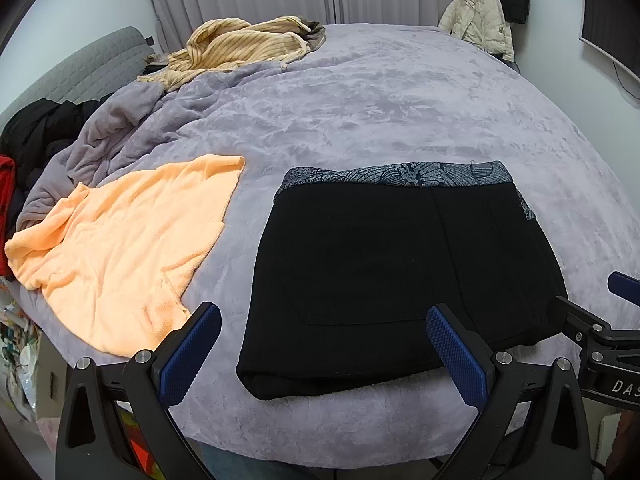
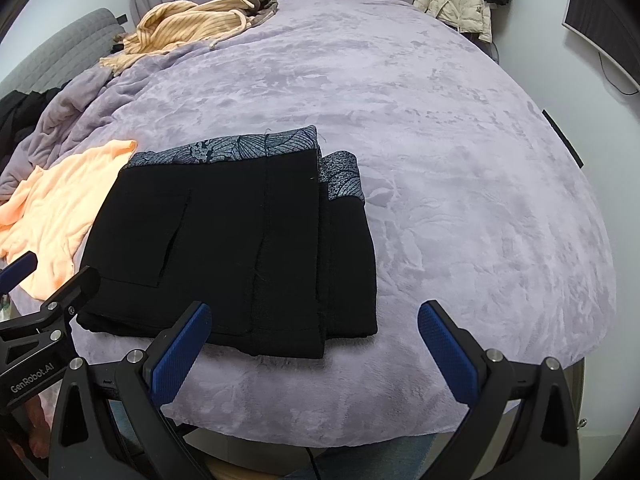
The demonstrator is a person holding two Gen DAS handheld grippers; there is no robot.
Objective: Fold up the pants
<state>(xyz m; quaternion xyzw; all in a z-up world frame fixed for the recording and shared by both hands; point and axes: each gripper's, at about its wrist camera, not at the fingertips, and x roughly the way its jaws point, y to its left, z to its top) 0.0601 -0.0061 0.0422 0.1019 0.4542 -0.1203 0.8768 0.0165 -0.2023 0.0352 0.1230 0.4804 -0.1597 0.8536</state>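
Pants (image 1: 384, 268) lie near the front edge of the bed (image 2: 460, 160) as a compact black stack, the patterned waistband (image 2: 240, 146) turned toward the far side and the folded edge toward us. We judge the fold close to done, perhaps finished. We hold the left gripper (image 1: 324, 344) just off the stack's near left corner and the right gripper (image 2: 314, 340) just off its near right corner — both with fingers spread wide and nothing between them, neither touching cloth as far as we can tell.

The risks come from the stack itself. In the right wrist view the layers do not line up: a lower layer pokes out along the right side with a strip of patterned lining showing. If we pinch only the top layer for another fold, the lower one stays behind and the stack shears apart. The plush grey blanket may grip the underside, so a sideways drag would likely smear the layers rather than slide them.

The stack also sits close to the bed's front edge — a pull toward us could tip it over. The orange towel (image 1: 120, 248) lies just beside the left side; a wide left approach could snag it.
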